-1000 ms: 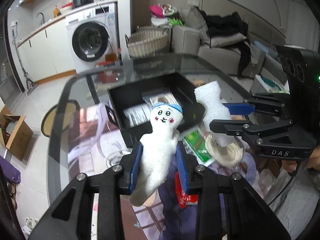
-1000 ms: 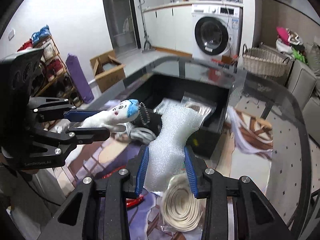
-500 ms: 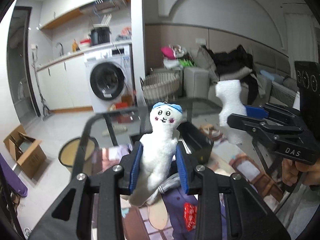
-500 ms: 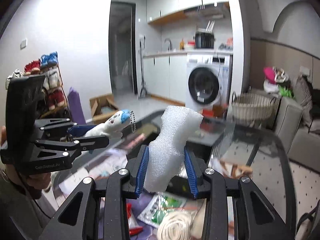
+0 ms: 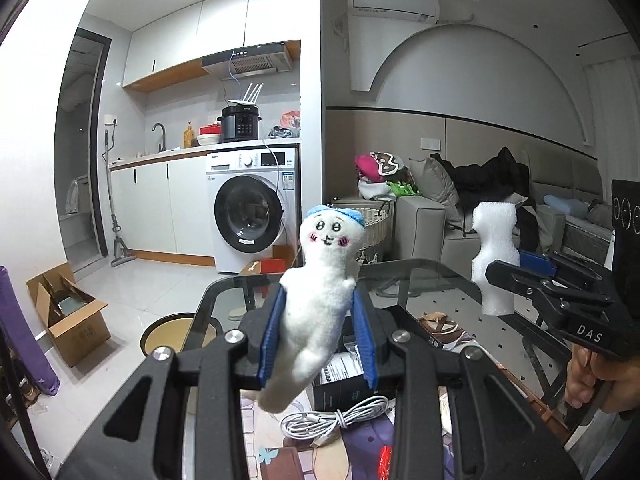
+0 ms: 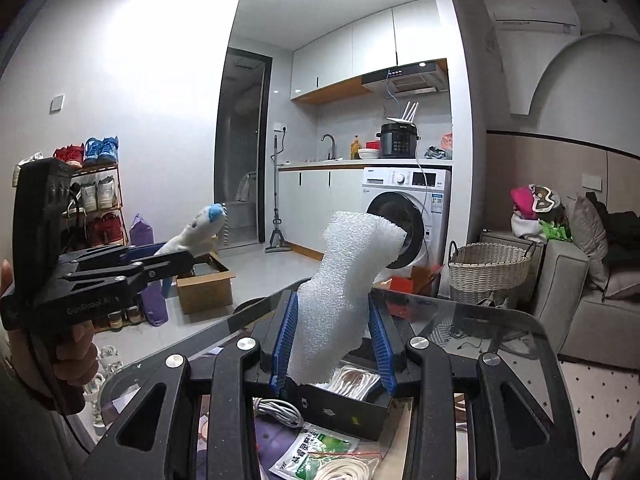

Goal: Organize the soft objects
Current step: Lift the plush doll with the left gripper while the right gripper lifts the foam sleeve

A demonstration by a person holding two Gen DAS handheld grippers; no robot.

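Clearly both tools are loaded and held up above the glass table (image 6: 500, 320): the left gripper (image 5: 318, 344) has its blue pads pressed into the waist of a white plush doll (image 5: 320, 292) with a blue cap, and the right gripper (image 6: 332, 344) is clamped on the lower part of a white foam piece (image 6: 348, 292), whose upper end leans toward the right of that view. Each tool points nearly level, out toward the kitchen rather than down at the table. Below them sits the black box (image 6: 340, 412), with a coiled white cable (image 5: 340, 420) and a green packet (image 6: 316, 452) lying on the table beside it. The step in hand looks like a carry toward wherever the soft things belong, which these views do not show. To do it well, the person should keep both grips steady, since plush and foam yield under the pads and could slip, keep the two tools apart so that doll and foam do not collide, and tip each tool down over the chosen spot before letting go.
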